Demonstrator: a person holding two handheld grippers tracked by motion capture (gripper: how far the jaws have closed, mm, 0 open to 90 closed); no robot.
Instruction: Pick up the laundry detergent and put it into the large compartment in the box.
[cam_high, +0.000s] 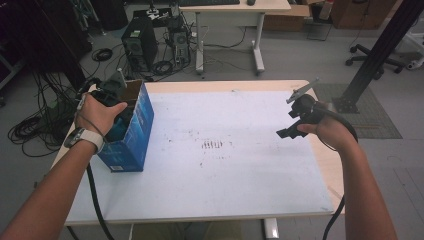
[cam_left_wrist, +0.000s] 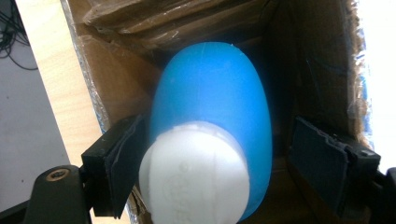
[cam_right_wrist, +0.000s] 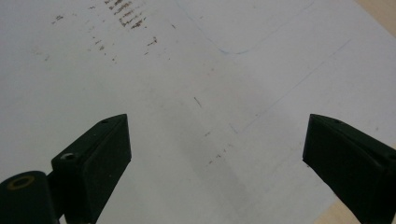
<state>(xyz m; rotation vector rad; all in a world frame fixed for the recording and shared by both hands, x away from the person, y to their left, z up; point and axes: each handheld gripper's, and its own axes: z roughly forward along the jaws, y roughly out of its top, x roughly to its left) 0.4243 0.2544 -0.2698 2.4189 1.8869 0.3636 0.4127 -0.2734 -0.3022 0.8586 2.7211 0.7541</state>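
I have the bottle (cam_left_wrist: 212, 116) down inside the box (cam_high: 131, 135) at the left edge of the desk (cam_high: 225, 150), its blue body pointing into the box and its white cap (cam_left_wrist: 194, 175) toward me. It looks like smooth, light plastic, rounded and likely slippery, so I judge the narrower part just behind the cap the safest hold. My left gripper (cam_left_wrist: 210, 168) straddles it: one jaw is at the bottle's side, the other stands clear, so nothing is clamped. My right gripper (cam_right_wrist: 217, 158) hangs wide open over the bare white mat (cam_right_wrist: 196, 84), holding nothing
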